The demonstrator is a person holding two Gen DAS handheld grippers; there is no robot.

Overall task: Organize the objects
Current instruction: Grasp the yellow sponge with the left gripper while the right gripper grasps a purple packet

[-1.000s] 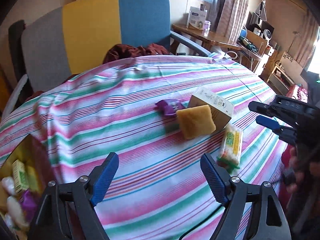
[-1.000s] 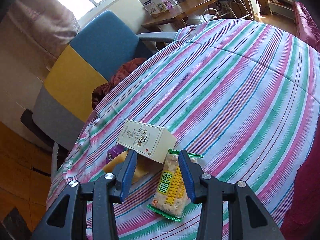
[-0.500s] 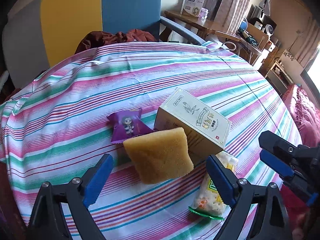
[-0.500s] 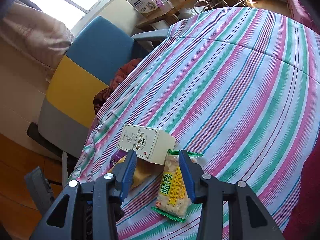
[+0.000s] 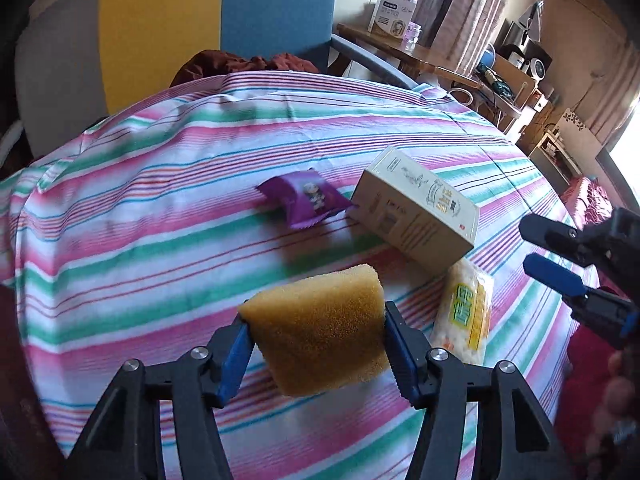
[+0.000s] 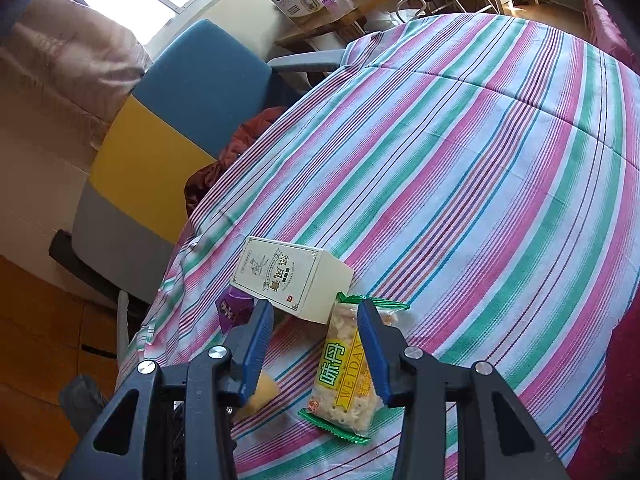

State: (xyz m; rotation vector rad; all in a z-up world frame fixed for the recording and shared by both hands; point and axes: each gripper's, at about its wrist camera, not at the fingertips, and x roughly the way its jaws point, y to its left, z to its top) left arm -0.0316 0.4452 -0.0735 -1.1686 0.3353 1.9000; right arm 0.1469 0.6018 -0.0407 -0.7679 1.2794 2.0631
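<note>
My left gripper (image 5: 316, 336) is shut on a yellow sponge (image 5: 320, 334), held just above the striped tablecloth (image 5: 160, 216). Beyond it lie a purple snack packet (image 5: 304, 199), a cream carton box (image 5: 416, 216) and a yellow-green cracker packet (image 5: 466, 312). My right gripper (image 6: 316, 344) is open and empty; it hovers over the cloth by the cracker packet (image 6: 346, 372), which lies under its right finger. It also shows at the right of the left wrist view (image 5: 560, 256). The box (image 6: 288, 278) lies just ahead. A corner of the sponge (image 6: 262, 396) shows behind the left finger.
A grey, yellow and blue chair (image 5: 180, 28) with a dark red cloth (image 5: 244, 62) stands behind the table. A wooden desk (image 5: 420, 52) with a white box stands at the back right. The cloth's near edge drops off at the left (image 5: 24, 280).
My left gripper closed in on the sponge, shut on it and raised it off the cloth. The right gripper stayed open over the cracker packet.
</note>
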